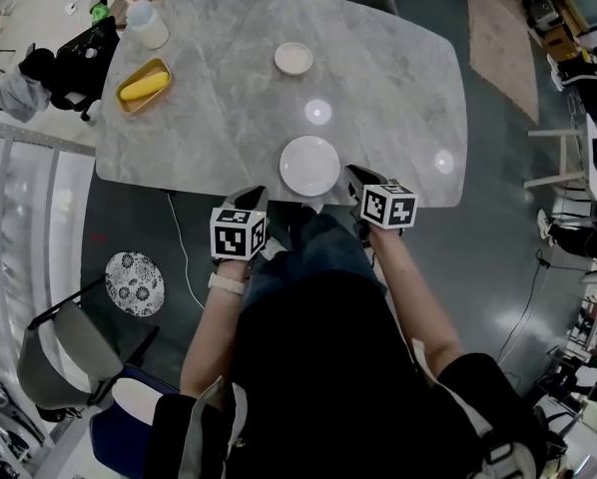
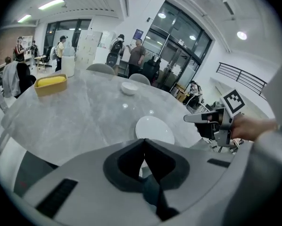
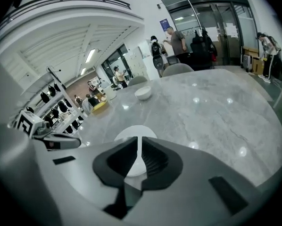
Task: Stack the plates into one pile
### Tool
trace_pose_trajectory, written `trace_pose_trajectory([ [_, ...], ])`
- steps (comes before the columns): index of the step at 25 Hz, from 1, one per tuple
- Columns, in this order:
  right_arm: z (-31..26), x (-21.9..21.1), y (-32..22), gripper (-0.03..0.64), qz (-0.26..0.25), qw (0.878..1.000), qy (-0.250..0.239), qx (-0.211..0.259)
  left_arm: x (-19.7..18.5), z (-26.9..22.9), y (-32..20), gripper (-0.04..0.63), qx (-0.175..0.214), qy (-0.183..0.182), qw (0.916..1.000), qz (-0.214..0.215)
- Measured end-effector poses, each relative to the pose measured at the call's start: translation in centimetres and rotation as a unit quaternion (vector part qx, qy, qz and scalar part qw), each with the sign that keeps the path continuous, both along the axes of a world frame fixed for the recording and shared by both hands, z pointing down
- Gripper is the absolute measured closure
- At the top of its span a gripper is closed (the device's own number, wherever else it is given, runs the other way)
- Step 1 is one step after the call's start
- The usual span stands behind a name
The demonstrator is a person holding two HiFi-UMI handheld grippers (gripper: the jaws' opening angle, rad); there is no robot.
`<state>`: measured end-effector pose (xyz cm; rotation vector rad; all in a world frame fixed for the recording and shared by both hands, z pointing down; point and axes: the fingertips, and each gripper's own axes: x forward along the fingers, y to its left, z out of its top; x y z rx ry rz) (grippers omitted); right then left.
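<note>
Status: stacking not begun. Large plate [image 1: 309, 165] lies at the near edge of the table [image 1: 408, 88], just ahead of both grippers. Small plate [image 1: 294, 59] sits well apart, toward the far side. One has yet to go onto the other.

Both are round with no long axis, lying flat, face up.

My left gripper [image 2: 144, 149] is pressed together, empty. My right gripper [image 3: 140, 149] is drawn to a thin slit, pinching nothing.
</note>
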<state>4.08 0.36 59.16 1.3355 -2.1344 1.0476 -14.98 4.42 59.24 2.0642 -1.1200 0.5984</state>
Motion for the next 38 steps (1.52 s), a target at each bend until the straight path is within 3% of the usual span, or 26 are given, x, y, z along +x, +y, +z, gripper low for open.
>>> trace_pose_trajectory([
  [14, -13.0, 2.4, -2.7, 0.588, -0.070, 0.990, -0.005, 0.125, 6.2, -11.2, -6.5, 0.586, 0.117, 0.005, 0.9926, 0.031],
  [26, -25.3, 10.1, -3.6, 0.588, -0.068, 0.967, -0.005, 0.244, 15.5, -23.7, -9.5, 0.586, 0.228, 0.041, 0.9715, 0.052],
  [38, -31.1, 16.4, -1.8, 0.586, -0.041, 0.946, 0.035, 0.321, 21.3, -28.7, -9.4, 0.586, 0.287, 0.073, 0.9509, 0.091],
])
